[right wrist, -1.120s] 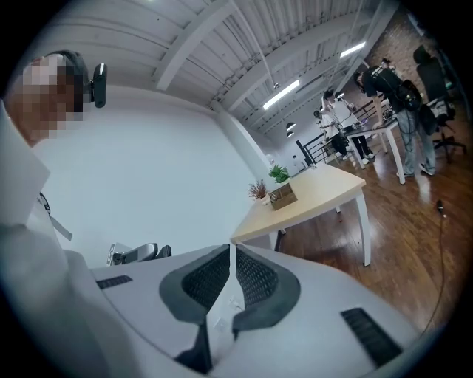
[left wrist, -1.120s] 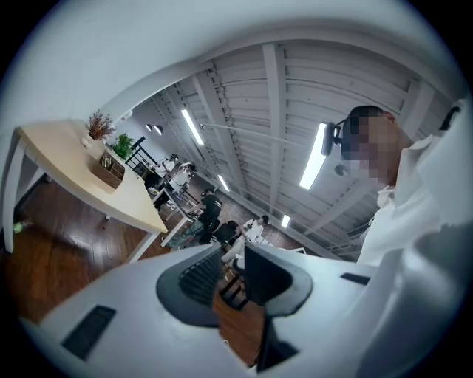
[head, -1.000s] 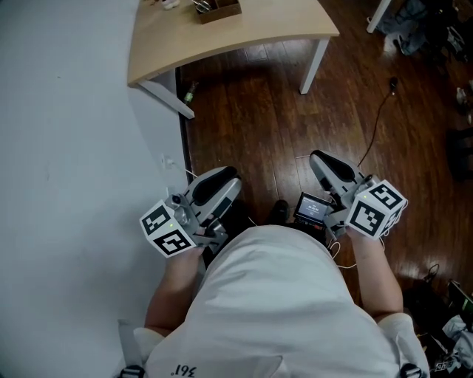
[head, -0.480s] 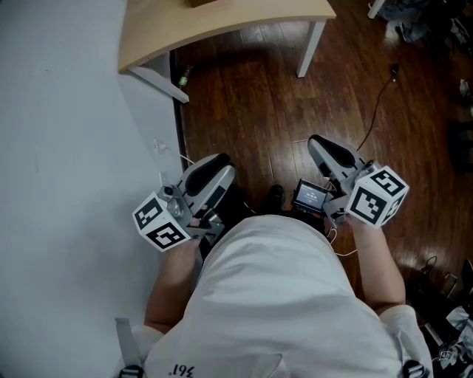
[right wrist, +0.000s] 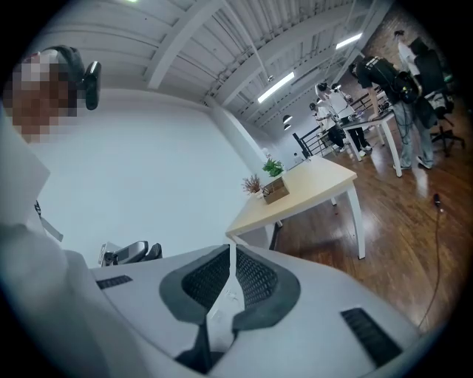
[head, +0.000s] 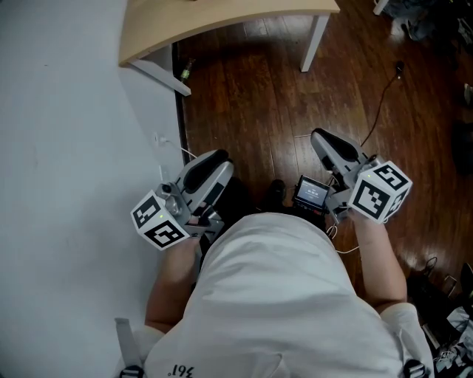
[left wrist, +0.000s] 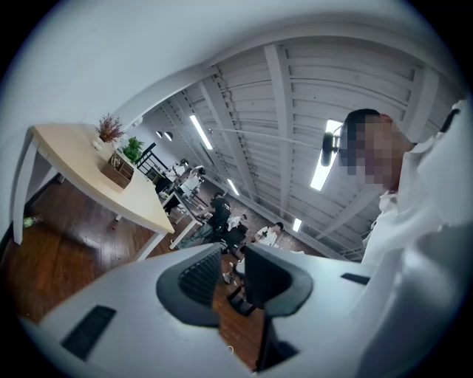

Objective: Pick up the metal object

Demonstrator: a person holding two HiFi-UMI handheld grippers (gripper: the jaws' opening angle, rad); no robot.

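No metal object shows in any view. My left gripper (head: 214, 159) is held at waist height over the wood floor, beside the white wall; in the left gripper view its jaws (left wrist: 233, 258) stand a little apart with nothing between them. On the other side my right gripper (head: 321, 136) also hangs near my body, and its ribbed pads (right wrist: 232, 255) meet at the tips on nothing. A light wooden table (head: 222, 22) lies ahead at the top of the head view. A wooden box with small plants (right wrist: 275, 190) stands on it.
A white wall (head: 74, 148) runs along my left. The table's white leg (head: 314, 44) stands ahead on the right. A dark cable (head: 380, 111) trails over the floor at right. Further desks and several people show far off in both gripper views.
The head view has tipped down a little, so the table slid towards the top edge and its wooden box left the frame. Both grippers stay close to my body, hardly moved.
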